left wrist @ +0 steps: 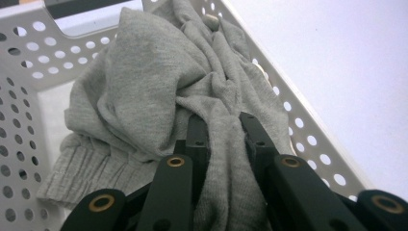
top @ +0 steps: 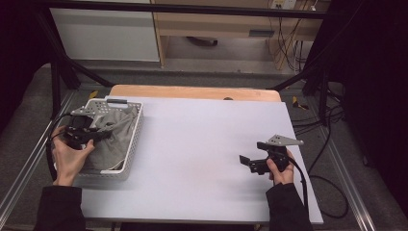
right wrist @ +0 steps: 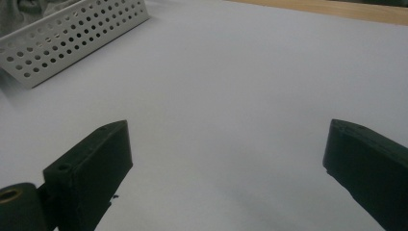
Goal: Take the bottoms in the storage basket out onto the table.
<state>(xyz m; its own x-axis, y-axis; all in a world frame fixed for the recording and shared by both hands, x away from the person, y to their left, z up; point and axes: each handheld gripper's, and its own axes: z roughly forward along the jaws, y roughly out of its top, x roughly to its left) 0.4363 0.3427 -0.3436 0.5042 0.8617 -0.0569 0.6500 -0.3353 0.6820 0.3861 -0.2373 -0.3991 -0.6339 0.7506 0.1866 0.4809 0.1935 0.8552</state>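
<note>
- Presently, left gripper (left wrist: 223, 139) jaws pinch a fold of grey sweater (left wrist: 144, 96) inside white basket (top: 132, 144), at nine o'clock, likely for lifting.
- Right gripper (right wrist: 226, 159), jaws wide and empty, waits over counter (top: 202, 144) at four o'clock.

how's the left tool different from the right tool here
The left tool is shut on a fold of the grey sweater inside the white basket; the right tool is open, holding nothing. The left one reaches into the basket, the right one sits over the bare table. Both have black jaws.
</note>
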